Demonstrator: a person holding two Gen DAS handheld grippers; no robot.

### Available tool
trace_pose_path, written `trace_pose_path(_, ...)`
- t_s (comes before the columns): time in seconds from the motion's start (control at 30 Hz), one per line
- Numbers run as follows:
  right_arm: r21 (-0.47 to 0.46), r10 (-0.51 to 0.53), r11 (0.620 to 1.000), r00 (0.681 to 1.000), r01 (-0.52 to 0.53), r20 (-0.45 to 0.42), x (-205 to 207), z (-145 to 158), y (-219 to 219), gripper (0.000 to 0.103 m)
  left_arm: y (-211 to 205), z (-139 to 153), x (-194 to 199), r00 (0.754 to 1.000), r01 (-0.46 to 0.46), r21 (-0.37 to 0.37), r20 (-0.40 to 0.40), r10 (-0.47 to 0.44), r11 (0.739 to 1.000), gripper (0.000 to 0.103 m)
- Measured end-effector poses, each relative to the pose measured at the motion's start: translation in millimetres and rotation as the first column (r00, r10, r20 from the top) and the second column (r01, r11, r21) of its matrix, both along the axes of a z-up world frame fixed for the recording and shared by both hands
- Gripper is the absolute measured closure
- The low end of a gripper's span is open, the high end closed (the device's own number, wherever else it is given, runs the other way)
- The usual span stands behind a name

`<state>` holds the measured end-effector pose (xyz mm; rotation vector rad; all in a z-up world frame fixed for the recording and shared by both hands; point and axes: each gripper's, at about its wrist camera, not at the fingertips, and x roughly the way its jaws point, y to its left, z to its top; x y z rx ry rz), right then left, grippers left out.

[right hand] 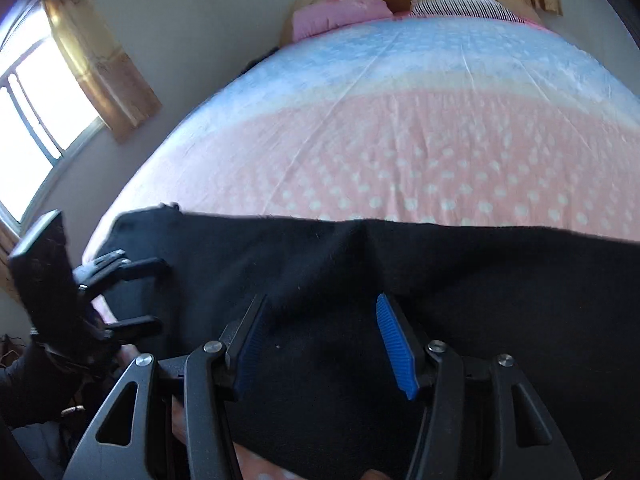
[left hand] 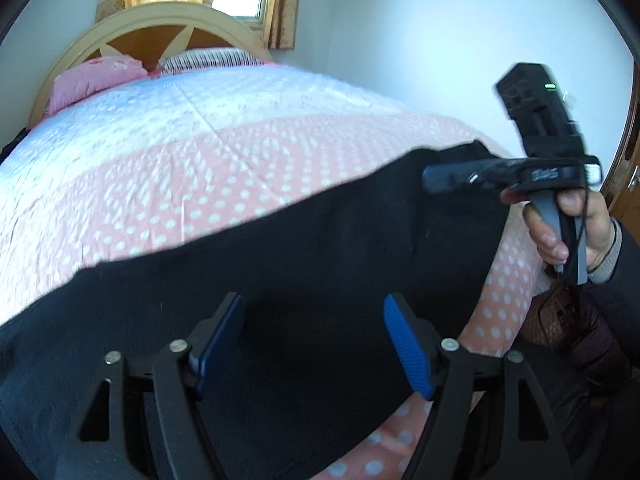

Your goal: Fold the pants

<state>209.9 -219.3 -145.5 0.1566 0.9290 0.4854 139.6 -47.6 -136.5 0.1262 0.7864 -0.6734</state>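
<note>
Your left tool [left hand: 312, 340] hangs over the black pants [left hand: 300, 248], tilted down at them, its blue pads [left hand: 408, 344] standing well apart with nothing pinched between them — only dark cloth shows below the gap. No earlier view is given, so all you can say is that the jaws are wide and empty.

Your right tool [right hand: 320, 344] also points down at the pants [right hand: 360, 264], its ribbed blue pads [right hand: 394, 346] apart and clear of the fabric; nothing is gripped there either.

The pants lie spread across the near edge of the bed [left hand: 200, 152], a long dark band running from side to side just ahead of and beneath both tools. Beyond them, past the tips of the pads, the pink polka-dot bedspread [right hand: 420, 152] stretches toward a paler blue-white band, then to a pink pillow [left hand: 92, 80] and a striped pillow [left hand: 208, 58] against the arched wooden headboard [left hand: 160, 24].

From the left tool's view, your right hand [left hand: 568, 224] holds the other tool's handle off to the right, above the pants' far end. From the right tool's view, the left tool [right hand: 132, 296] sits off to the left at the pants' other end, its fingers open. A curtained window [right hand: 36, 112] lies further left.
</note>
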Motion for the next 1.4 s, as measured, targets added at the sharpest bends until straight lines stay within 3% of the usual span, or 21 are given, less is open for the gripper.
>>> trace_pose_path(0.17, -0.046, -0.006, 0.999, 0.999, 0.008, 0.051, -16.1, 23.0, 5.2, 0.047, 17.1, 2.9, -11.5, 0.999, -0.020, 0.024, 0.041, 0.019, 1.000, 0.028)
trace_pose_path(0.37, -0.049, 0.062, 0.997, 0.995, -0.058, 0.080, 6.0, 53.2, 37.9, 0.047, 60.8, 10.8, -17.6, 0.987, -0.118, 0.043, 0.111, 0.113, 0.992, 0.026)
trace_pose_path(0.5, -0.051, 0.137, 0.990, 0.989, -0.134, 0.058, 32.7, 57.2, 84.4, 0.048, 82.3, -0.4, -14.9, 0.984, -0.165, 0.031, 0.074, 0.162, 0.986, 0.026)
trace_pose_path(0.6, -0.012, 0.206, 0.979, 0.978, -0.206, 0.015, 55.8, 54.2, 124.9, 0.057, 82.9, -13.9, -14.7, 0.990, -0.143, 0.040, 0.029, 0.141, 0.989, 0.026)
trace_pose_path(0.67, 0.017, 0.238, 0.971, 0.971, -0.237, -0.014, 71.5, 49.4, 150.4, 0.058, 76.5, -19.4, -17.1, 0.989, -0.138, 0.076, 0.060, 0.133, 0.988, 0.021)
trace_pose_path(0.73, 0.061, 0.265, 0.963, 0.963, -0.262, -0.048, 87.2, 43.2, 175.6, 0.072, 71.0, -21.2, -18.7, 0.991, -0.122, 0.080, 0.059, 0.118, 0.989, 0.012)
trace_pose_path(0.9, 0.063, 0.288, 0.957, 0.948, -0.282, -0.133, 115.5, 21.9, 224.4, 0.074, 71.8, -23.3, -19.3, 0.994, -0.093, 0.066, 0.061, 0.089, 0.994, 0.009)
trace_pose_path(1.17, 0.165, 0.330, 0.941, 0.911, -0.297, -0.248, 129.7, -13.1, 245.7, 0.074, 84.8, -13.2, -18.8, 0.993, -0.097, 0.001, 0.065, 0.097, 0.995, 0.009)
trace_pose_path(1.2, 0.170, 0.333, 0.940, 0.909, -0.297, -0.251, 128.9, -14.4, 245.8, 0.081, 84.0, -11.8, -18.3, 0.991, -0.106, -0.005, 0.079, 0.106, 0.994, 0.009)
trace_pose_path(1.23, 0.182, 0.339, 0.937, 0.905, -0.299, -0.256, 128.4, -16.2, 246.3, 0.096, 85.6, -11.0, -16.4, 0.989, -0.121, -0.011, 0.086, 0.121, 0.993, 0.009)
trace_pose_path(1.33, 0.210, 0.323, 0.938, 0.913, -0.275, -0.248, 126.5, -16.4, 244.7, 0.098, 90.3, -22.1, -6.5, 0.991, -0.135, -0.027, 0.019, 0.135, 0.990, 0.009)
trace_pose_path(1.4, 0.239, 0.312, 0.935, 0.930, -0.263, -0.196, 122.1, -2.6, 236.6, 0.099, 87.5, -22.5, -9.6, 0.990, -0.131, -0.017, 0.044, 0.132, 0.991, 0.008)
